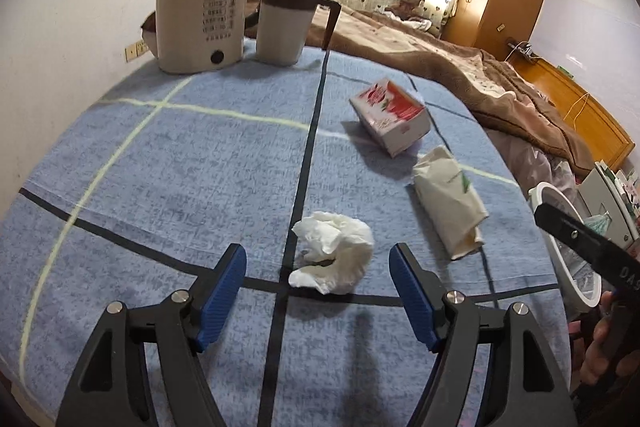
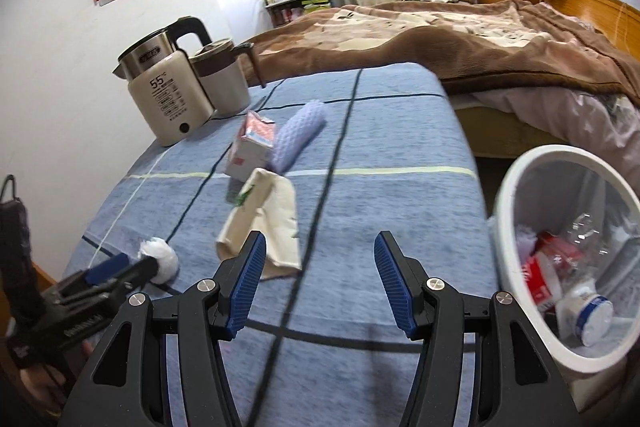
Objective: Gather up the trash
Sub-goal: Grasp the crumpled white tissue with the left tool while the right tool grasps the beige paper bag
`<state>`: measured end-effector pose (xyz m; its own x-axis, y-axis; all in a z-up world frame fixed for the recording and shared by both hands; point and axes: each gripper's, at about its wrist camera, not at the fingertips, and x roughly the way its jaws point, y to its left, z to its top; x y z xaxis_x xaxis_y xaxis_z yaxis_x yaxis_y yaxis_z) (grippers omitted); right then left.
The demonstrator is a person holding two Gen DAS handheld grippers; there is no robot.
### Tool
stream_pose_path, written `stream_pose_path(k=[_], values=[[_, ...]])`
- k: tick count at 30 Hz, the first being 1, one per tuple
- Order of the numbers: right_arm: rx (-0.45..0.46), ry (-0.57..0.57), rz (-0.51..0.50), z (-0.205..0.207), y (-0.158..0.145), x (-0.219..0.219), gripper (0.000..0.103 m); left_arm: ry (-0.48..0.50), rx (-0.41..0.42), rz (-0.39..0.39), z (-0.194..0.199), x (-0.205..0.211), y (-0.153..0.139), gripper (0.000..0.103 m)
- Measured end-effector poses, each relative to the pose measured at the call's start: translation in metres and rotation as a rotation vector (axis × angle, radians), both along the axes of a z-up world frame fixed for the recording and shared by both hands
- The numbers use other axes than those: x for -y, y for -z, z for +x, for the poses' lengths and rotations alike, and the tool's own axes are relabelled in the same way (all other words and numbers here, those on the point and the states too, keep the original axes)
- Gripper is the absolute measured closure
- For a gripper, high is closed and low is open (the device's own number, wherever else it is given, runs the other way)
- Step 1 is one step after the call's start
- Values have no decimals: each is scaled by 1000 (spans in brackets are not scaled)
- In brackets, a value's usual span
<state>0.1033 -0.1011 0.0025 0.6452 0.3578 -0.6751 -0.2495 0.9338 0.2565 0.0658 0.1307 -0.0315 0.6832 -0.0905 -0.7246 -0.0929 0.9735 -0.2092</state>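
Note:
A crumpled white tissue (image 1: pixel 334 253) lies on the blue checked tablecloth (image 1: pixel 160 167), just ahead of and between the tips of my open left gripper (image 1: pixel 318 267); it also shows in the right wrist view (image 2: pixel 160 259), beside the left gripper's fingers (image 2: pixel 108 269). A cream paper wrapper (image 1: pixel 450 201) (image 2: pixel 264 223) and a red-and-white carton (image 1: pixel 392 119) (image 2: pixel 252 151) lie further back. A lilac textured roll (image 2: pixel 298 135) lies beside the carton. My right gripper (image 2: pixel 318 285) is open and empty above the cloth, near the wrapper. The white trash bin (image 2: pixel 516 259) holds trash.
A cream kettle (image 1: pixel 200 15) (image 2: pixel 168 95) and a mug with a lid (image 1: pixel 284 21) (image 2: pixel 224 79) stand at the table's far left. A bed with a brown blanket (image 2: pixel 440 35) lies beyond. The bin's rim (image 1: pixel 560 203) stands right of the table.

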Motion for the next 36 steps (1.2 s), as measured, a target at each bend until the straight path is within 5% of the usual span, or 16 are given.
stream_pose_path(k=[20, 36], values=[[-67, -85, 24, 39, 15, -47, 46, 23, -28, 9, 19, -14, 11, 33], [-101, -63, -107, 58, 44, -68, 46, 31, -19, 4, 22, -13, 12, 32]])
